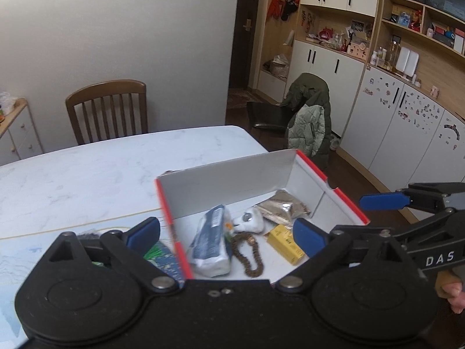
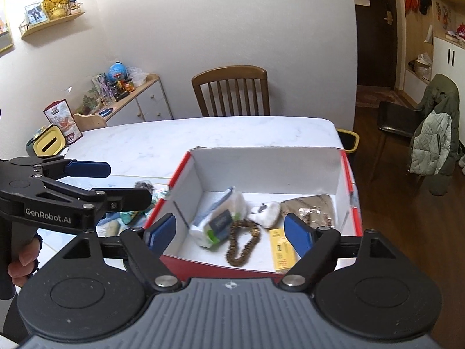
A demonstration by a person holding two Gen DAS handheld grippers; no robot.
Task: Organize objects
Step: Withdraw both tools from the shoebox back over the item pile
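Both the left gripper (image 1: 226, 234) and the right gripper (image 2: 231, 229) are held with fingers spread and empty above the red-rimmed box (image 2: 345, 174) on the bench (image 1: 101, 168), where a bead bracelet (image 2: 241, 244) is seen.

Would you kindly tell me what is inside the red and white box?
The box holds a tissue pack, bead chain, yellow carton, white toy and foil packet. Anything beneath them is hidden.

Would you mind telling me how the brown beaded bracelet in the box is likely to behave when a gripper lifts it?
The beaded bracelet lies in a loose, irregular loop, so it is probably floppy and would dangle from a pinch. Its small round beads may slip between the pads. It looks light, so pushing it would likely just slide it across the box floor.
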